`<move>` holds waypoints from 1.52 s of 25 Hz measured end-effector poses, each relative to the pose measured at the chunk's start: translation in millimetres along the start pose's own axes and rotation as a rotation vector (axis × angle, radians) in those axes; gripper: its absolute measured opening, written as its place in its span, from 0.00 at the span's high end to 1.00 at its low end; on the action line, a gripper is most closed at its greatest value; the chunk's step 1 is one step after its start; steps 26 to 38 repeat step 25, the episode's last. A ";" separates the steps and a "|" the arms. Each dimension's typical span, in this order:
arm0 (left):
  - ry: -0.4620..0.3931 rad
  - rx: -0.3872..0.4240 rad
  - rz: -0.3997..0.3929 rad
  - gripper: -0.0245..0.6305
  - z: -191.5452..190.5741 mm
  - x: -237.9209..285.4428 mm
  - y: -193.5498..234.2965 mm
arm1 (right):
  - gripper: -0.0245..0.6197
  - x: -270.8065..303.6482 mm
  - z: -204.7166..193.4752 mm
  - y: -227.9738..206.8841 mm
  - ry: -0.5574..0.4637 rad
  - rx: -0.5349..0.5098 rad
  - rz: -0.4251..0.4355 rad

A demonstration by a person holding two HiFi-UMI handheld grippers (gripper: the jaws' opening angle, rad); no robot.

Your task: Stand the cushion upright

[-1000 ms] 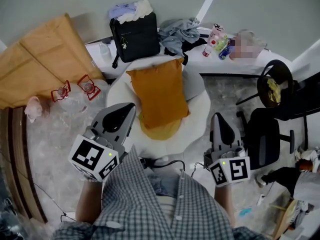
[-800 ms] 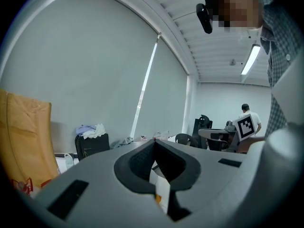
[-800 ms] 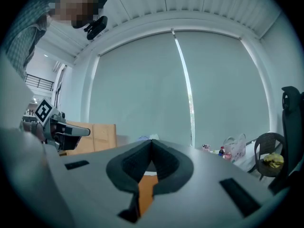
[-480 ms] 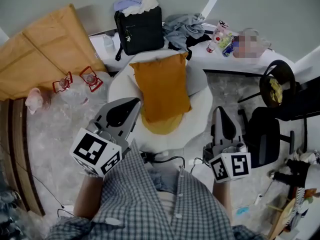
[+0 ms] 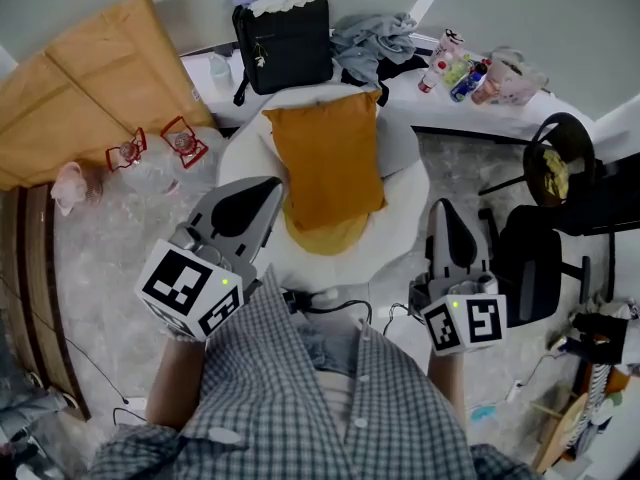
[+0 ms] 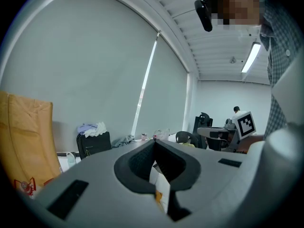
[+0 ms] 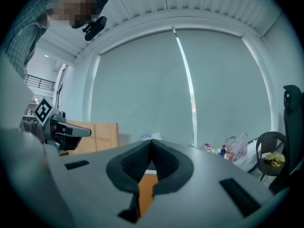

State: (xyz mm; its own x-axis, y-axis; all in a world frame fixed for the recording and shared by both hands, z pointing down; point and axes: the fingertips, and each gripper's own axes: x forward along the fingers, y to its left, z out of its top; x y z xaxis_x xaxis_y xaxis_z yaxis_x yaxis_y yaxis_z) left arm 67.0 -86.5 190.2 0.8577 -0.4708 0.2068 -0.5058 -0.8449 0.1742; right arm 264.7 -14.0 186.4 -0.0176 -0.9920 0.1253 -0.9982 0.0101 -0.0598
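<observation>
**Head view.** You held both tongs low in front of you, one to each side of a round white seat (image 5: 405, 218). The left tongs (image 5: 270, 186) and the right tongs (image 5: 441, 208) were both shut and carried nothing. The orange cushion (image 5: 325, 158) sat on that seat between and beyond the two noses, touching neither. Its broad face was turned to the camera and its far edge lay toward the black bag (image 5: 285, 43). From this steep angle you could not tell whether it lay flat or leaned propped on the seat's back.

**Left gripper view.** The left tongs (image 6: 154, 144) had their jaws together with nothing between them. Only a sliver of orange showed below the tips.

**Right gripper view.** The right tongs (image 7: 152, 142) were likewise closed and empty. The cushion (image 7: 145, 191) showed as a tall orange strip beyond the gap.

**Judgement.** The scene fitted either a cushion lying back and waiting to be raised, or one already resting against the back. Check its lean from the level gripper views, not from above. Soft stuffing would likely slump at a nudge, so keep the noses clear of it when you move. See that the bottom edge sits squarely on the seat.
</observation>
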 end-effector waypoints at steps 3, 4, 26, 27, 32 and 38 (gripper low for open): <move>0.000 0.004 0.008 0.95 0.3 -0.8 1.2 | 0.95 1.0 -0.1 0.6 0.003 -0.005 0.004; -0.001 0.005 0.012 0.95 0.3 -1.3 2.0 | 0.95 1.4 -0.4 0.9 0.004 -0.007 0.006; -0.019 -0.024 0.029 0.95 -5.5 -4.9 9.1 | 0.95 2.6 -12.9 4.3 0.031 -0.018 0.007; -0.019 -0.024 0.029 0.95 -5.5 -4.9 9.1 | 0.95 2.6 -12.9 4.3 0.031 -0.018 0.007; -0.019 -0.024 0.029 0.95 -5.5 -4.9 9.1 | 0.95 2.6 -12.9 4.3 0.031 -0.018 0.007; -0.019 -0.024 0.029 0.95 -5.5 -4.9 9.1 | 0.95 2.6 -12.9 4.3 0.031 -0.018 0.007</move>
